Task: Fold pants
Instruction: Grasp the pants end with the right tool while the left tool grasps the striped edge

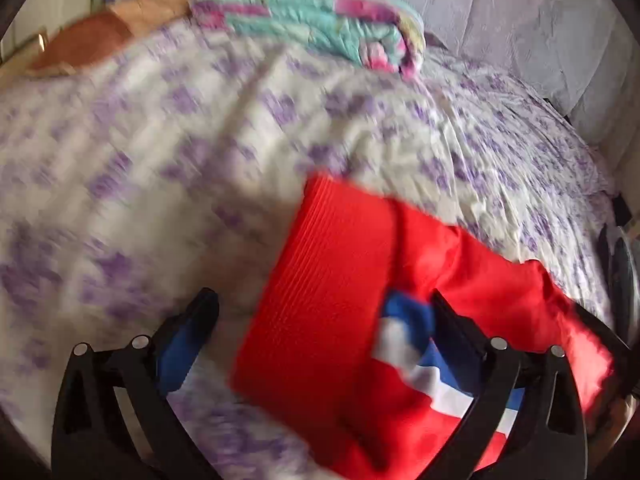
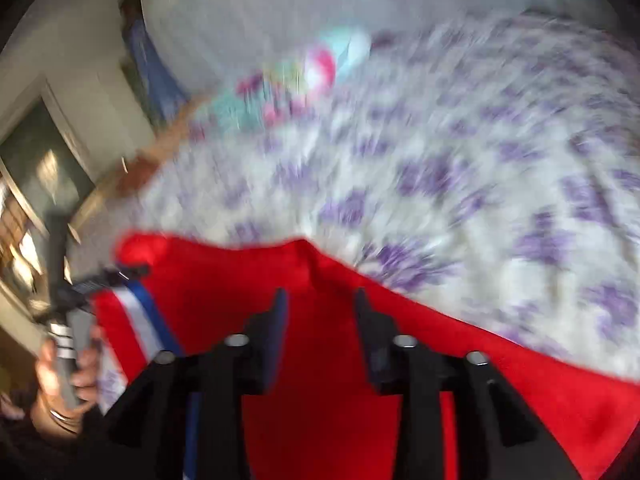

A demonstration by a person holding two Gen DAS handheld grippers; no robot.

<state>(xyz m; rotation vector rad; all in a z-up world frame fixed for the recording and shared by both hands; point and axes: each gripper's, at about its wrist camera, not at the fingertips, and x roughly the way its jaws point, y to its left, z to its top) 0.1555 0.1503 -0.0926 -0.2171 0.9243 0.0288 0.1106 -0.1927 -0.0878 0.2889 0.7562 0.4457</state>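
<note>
The red pants (image 1: pixel 332 296) with a ribbed waistband and a blue and white side stripe (image 1: pixel 404 344) lie on the bed. My left gripper (image 1: pixel 324 304) is open, its fingers wide apart on either side of the waistband end, with no grip shown. In the right wrist view the red pants (image 2: pixel 320 360) fill the lower part, the stripe (image 2: pixel 144 320) at left. My right gripper (image 2: pixel 320 304) is open just above the red cloth. The left gripper (image 2: pixel 100 280) and the hand holding it show at far left, at the stripe edge. Both views are blurred.
The bed has a white sheet with purple flowers (image 1: pixel 200 140). A folded teal and pink blanket (image 1: pixel 320 24) lies at the far side near a pale wall. An orange-brown cloth (image 1: pixel 100 40) lies at the far left corner. A doorway (image 2: pixel 36 160) is left of the bed.
</note>
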